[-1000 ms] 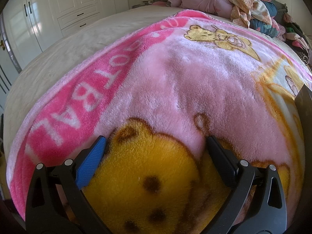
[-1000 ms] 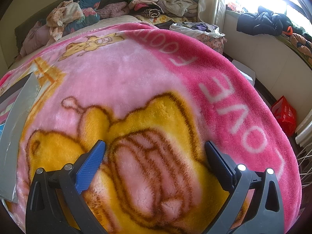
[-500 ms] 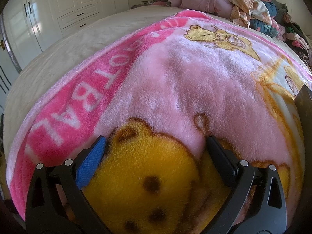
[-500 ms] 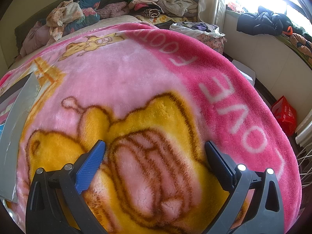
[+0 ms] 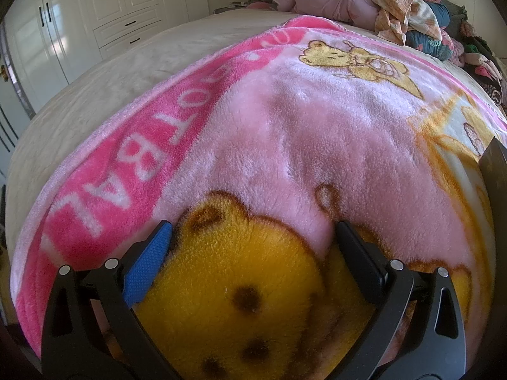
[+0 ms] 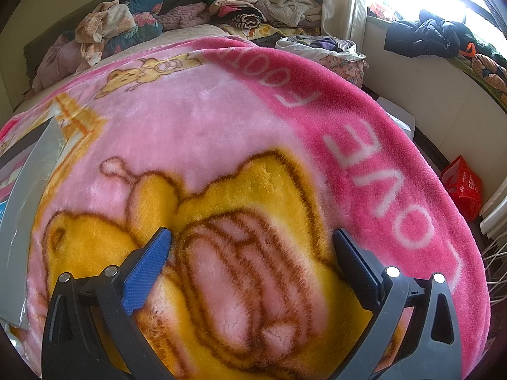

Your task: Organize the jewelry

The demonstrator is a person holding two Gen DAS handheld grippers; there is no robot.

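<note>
Grippers, left (image 5: 252, 232) and right (image 6: 252, 237), are being held wide apart, empty, over near blanket (image 5: 317, 133).

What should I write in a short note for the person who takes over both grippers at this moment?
Left gripper: open, empty, low over the pink fleece blanket on the bed.
Right gripper: open, empty, low over the same blanket.
Jewelry: none visible in either view. A flat grey object lies on the blanket to the right gripper's left; its dark corner shows at the right edge of the left view. I cannot tell what it is.
Done: nothing that shows.
Left: find the jewelry and organize all of it.
</note>
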